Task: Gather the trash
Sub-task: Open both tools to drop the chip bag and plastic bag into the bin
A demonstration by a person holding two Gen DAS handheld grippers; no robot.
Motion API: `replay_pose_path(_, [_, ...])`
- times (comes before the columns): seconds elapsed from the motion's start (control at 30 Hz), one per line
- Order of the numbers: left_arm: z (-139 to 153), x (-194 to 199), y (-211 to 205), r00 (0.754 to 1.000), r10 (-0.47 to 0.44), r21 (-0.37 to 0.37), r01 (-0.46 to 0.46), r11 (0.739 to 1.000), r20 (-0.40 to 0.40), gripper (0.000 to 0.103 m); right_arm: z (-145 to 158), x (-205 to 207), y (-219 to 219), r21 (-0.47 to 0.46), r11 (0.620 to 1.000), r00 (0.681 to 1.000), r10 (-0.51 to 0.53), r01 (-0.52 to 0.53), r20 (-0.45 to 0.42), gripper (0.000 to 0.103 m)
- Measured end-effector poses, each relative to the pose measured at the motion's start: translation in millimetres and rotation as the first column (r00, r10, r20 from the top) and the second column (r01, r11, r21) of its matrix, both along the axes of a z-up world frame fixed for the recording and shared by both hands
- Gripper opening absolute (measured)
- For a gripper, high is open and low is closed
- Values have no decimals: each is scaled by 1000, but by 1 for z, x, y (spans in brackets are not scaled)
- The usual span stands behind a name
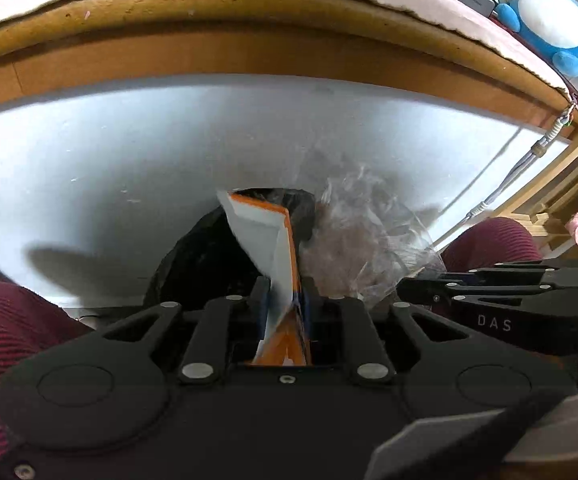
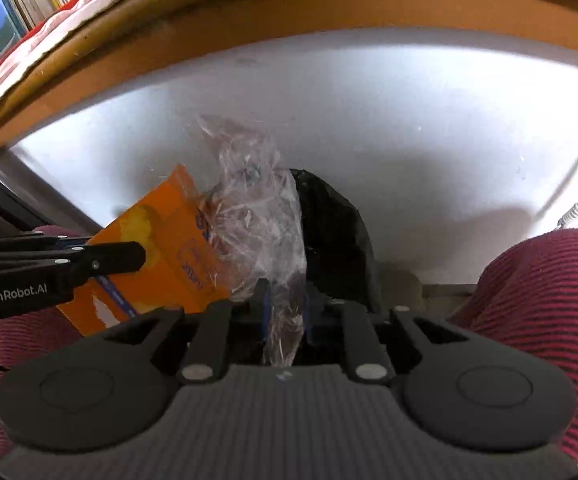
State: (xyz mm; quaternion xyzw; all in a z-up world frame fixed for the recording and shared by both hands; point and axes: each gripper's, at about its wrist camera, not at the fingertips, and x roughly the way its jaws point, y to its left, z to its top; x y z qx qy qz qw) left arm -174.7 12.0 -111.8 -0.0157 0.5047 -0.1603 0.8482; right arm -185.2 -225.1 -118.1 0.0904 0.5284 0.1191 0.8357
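My left gripper is shut on an orange and white snack packet, which sticks up from between its blue pads. Just to the right, my right gripper is shut on a crumpled clear plastic wrapper. Both pieces hang over the open mouth of a black trash bag that stands against a white panel under the desk. In the right wrist view the orange packet and the left gripper sit at the left, and the black bag lies behind the wrapper. The bag's inside is dark.
A wooden desk edge arches overhead, covered by a pink cloth. A person's knees in maroon striped trousers flank the bag on both sides. Blue plush toys and books sit on the desk. A white cable runs down at the right.
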Motion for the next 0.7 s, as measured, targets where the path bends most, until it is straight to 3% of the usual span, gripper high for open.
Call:
replay_pose_path(0.3, [-1, 3, -4, 1000, 12, -2, -12, 1000, -8, 22, 2, -5, -4, 25, 1000, 1000, 0, -1, 17, 31])
replay_pose_path(0.37, [-1, 2, -3, 1000, 8, -4, -8, 1000, 0, 23, -2, -11, -13, 28, 1000, 1000, 2, -2, 23, 45])
replay_pose_path(0.5, [-4, 2, -3, 1000, 11, 1, -11, 1000, 13, 41, -1, -12, -13, 30, 1000, 1000, 4, -5, 28, 48])
replay_pose_path(0.7, [-1, 4, 0, 1000, 18, 2, -18, 1000, 10, 49, -5, -10, -15, 32, 999, 1000, 2, -3, 31, 53])
